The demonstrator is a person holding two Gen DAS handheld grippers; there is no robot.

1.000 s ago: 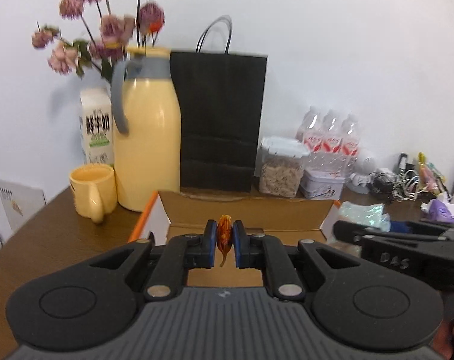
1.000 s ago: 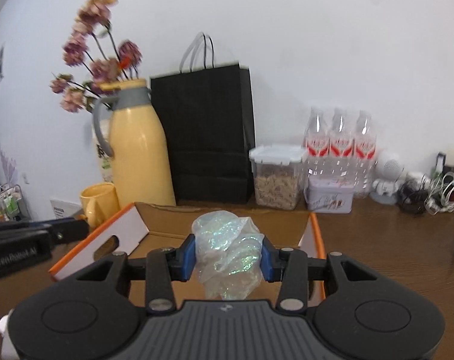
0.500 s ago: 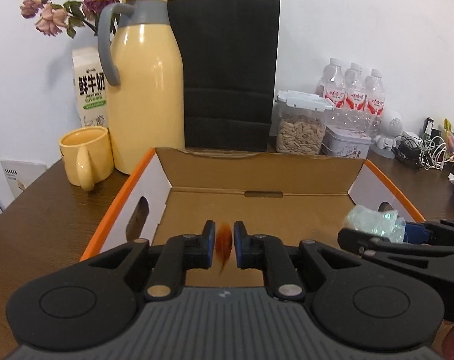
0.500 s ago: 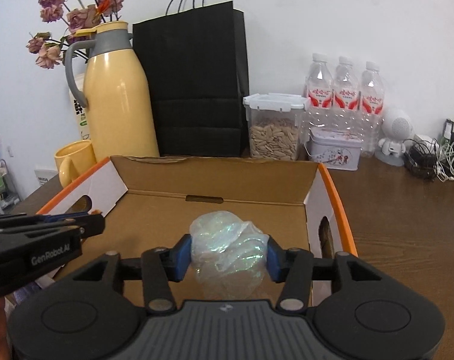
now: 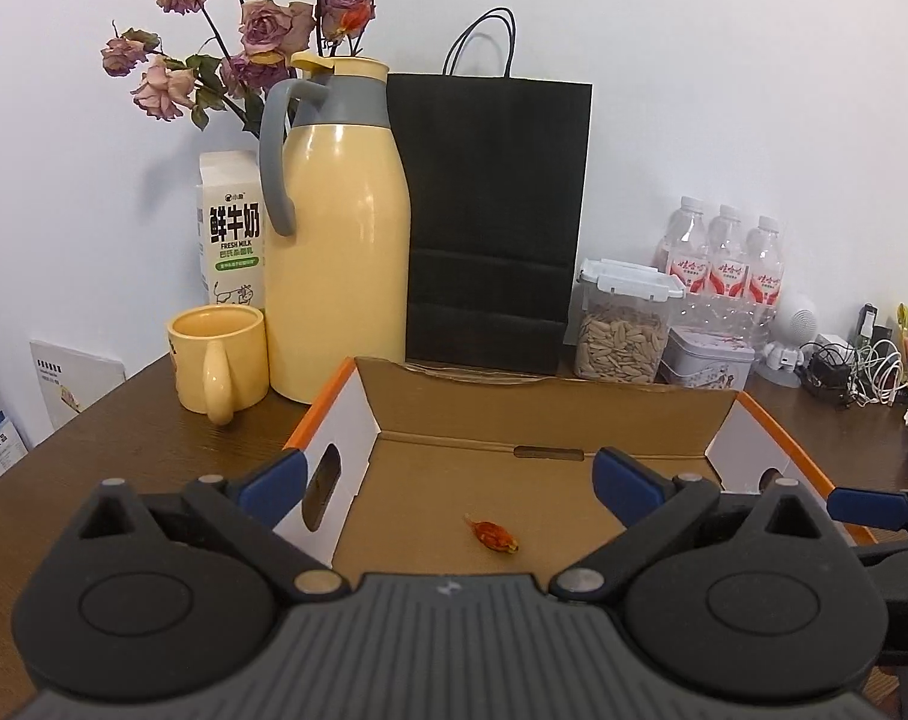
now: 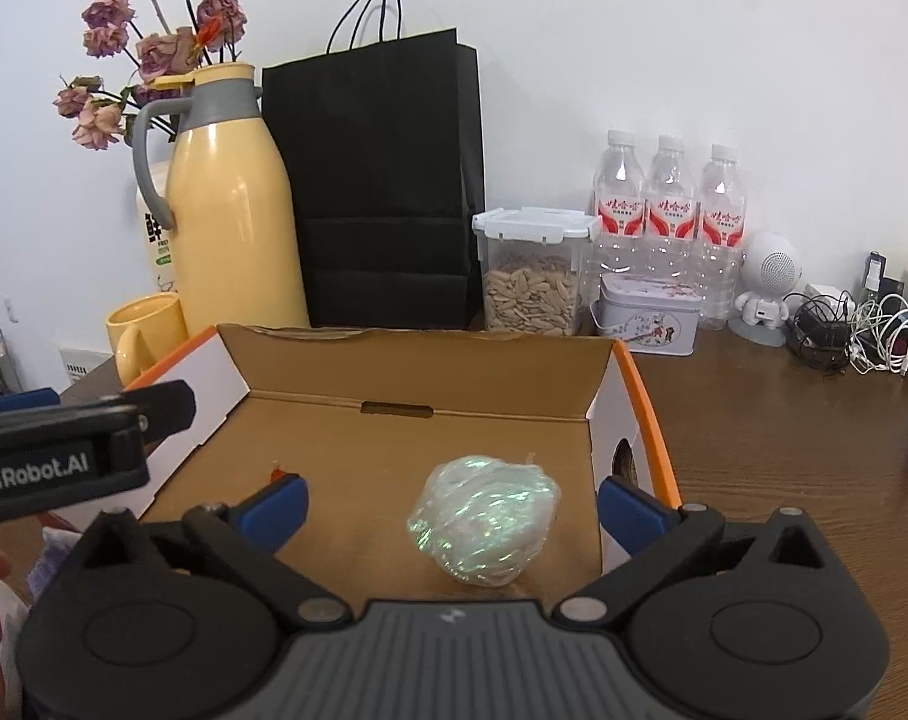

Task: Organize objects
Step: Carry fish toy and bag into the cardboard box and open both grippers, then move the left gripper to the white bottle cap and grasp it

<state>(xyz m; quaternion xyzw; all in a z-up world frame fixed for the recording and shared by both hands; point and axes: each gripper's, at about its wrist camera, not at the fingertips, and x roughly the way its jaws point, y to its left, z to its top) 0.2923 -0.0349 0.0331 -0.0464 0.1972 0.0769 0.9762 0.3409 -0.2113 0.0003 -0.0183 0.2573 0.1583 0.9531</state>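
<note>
Now both tongs gape empty over the cardboard box [image 5: 550,414]. Below the left gripper [image 5: 447,483], the orange candy [image 5: 493,535] lies by the box's near edge. Between the right gripper [image 6: 450,498] fingers, untouched, the iridescent wad [image 6: 484,519] sits toward its right wall.

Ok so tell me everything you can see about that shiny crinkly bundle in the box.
The shiny bundle is a crumpled, roundish wad of translucent iridescent film, glinting green and pink. It rests on the brown floor of the open cardboard box, toward its right wall. The right tongs stand open on either side of it, not touching it.

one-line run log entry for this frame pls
left gripper: open | right gripper: open | orange candy: on cardboard box floor | iridescent bundle: on box floor | both released
</note>
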